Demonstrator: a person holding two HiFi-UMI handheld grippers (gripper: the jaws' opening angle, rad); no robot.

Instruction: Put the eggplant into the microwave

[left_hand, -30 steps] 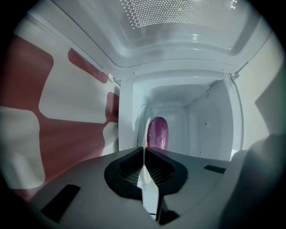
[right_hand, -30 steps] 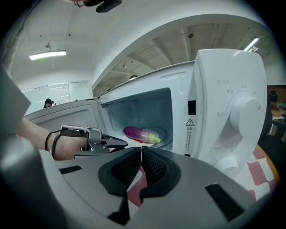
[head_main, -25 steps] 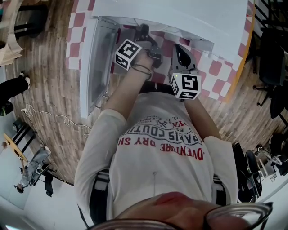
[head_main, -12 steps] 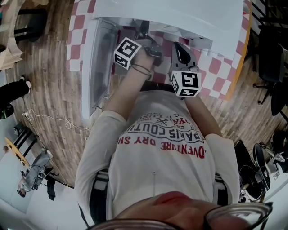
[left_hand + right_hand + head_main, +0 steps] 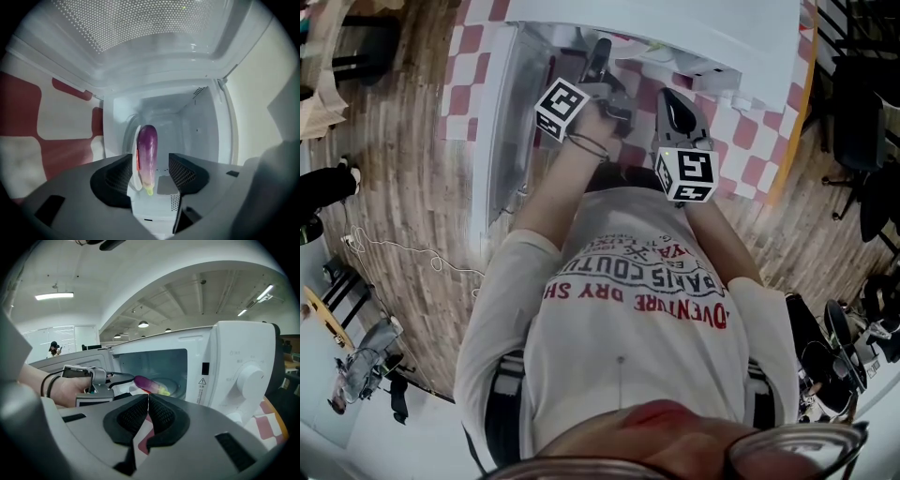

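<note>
Opening its jaws, the left gripper (image 5: 151, 164) lets go of the eggplant (image 5: 147, 143), now between the spread pads inside the microwave (image 5: 201, 126). Placement looks nearly done. The right gripper (image 5: 148, 411) is pressed together, empty.

Bright, even indoor light overall. Ceiling lights (image 5: 54, 296) glow with mild glare in the right gripper view. The left gripper view is dimmer and hazy: the microwave (image 5: 161, 117) interior is washed pale and the foreground is dark and soft. Both gripper views show heavy fisheye bending and black corners. The head view is sharp mid-frame, but the glasses (image 5: 787, 439) are blurred.
</note>
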